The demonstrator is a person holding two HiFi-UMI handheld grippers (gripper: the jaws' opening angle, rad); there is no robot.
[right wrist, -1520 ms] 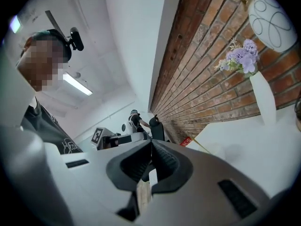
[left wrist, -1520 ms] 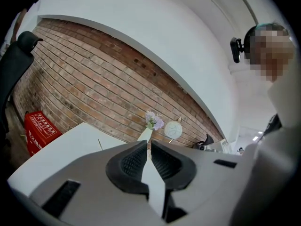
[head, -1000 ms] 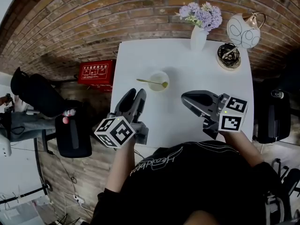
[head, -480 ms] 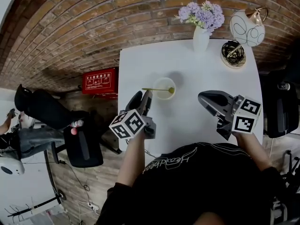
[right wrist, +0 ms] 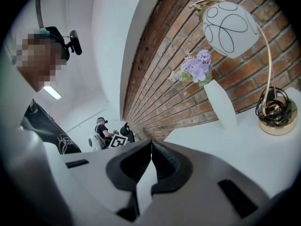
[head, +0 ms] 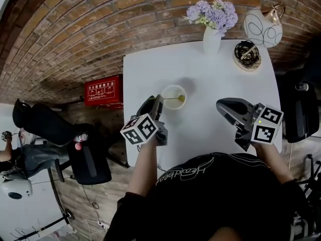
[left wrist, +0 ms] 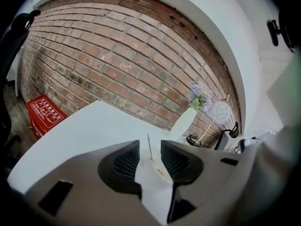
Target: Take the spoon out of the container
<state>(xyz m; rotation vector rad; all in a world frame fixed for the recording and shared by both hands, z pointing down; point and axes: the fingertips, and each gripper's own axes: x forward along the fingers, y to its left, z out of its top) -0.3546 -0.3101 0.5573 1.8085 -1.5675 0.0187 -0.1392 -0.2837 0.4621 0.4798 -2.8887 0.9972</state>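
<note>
The spoon point(head: 173, 99) rests in the small bowl point(head: 173, 89) on the white table point(head: 215, 77). The left claw point(head: 156, 102) is closing around its thin handle (not pinching yet). The right claw point(head: 221, 106) is closed together, holding nothing.

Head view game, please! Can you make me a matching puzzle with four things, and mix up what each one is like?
Things:
1. spoon
2. vase
3. lamp
4. right gripper

Descriptions:
A. jaws together, nothing held
B. lies in the container, handle poking over its rim
C. holds purple flowers
D. white round shade, gold stem

Pairs: 1-B, 2-C, 3-D, 4-A
</note>
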